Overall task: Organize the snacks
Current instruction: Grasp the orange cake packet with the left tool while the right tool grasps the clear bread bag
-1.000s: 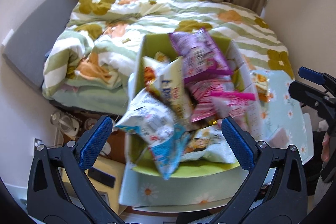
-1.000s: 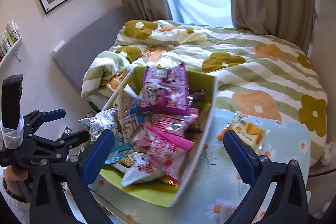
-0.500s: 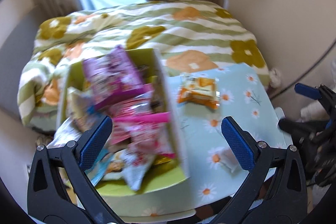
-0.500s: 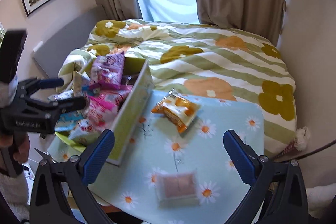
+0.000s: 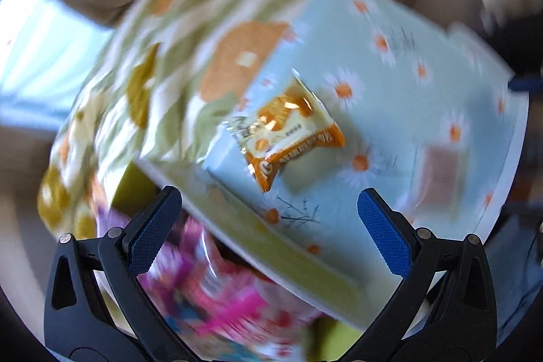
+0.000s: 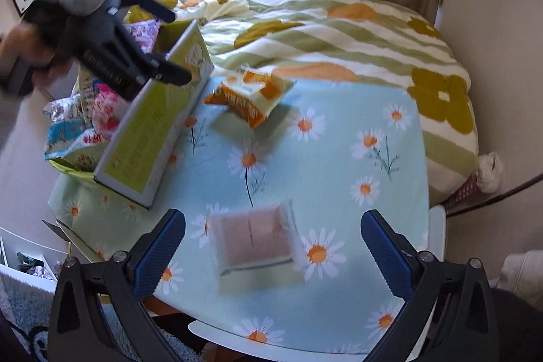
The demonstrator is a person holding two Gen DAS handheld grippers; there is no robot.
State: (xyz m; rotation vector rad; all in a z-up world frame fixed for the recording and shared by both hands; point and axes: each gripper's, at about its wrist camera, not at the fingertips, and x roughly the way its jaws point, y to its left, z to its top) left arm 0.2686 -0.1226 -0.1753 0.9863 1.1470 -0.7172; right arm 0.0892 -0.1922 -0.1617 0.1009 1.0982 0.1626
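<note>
- The green snack box (image 6: 149, 138), crammed with packets, stands ahead and to the left of my right claw (image 6: 273, 248); cardboard walls, stiff enough to push, I judge.
- The pale square packet (image 6: 254, 238) lies on the daisy tablecloth (image 6: 373, 178) just ahead between my right claw's wide-open, empty jaws; looks light and crushable, so pinch its sealed edges.
- The orange snack packet (image 5: 288, 128) lies ahead of my left claw (image 5: 269, 229), also open and empty; crinkly, probably slippery film.
</note>
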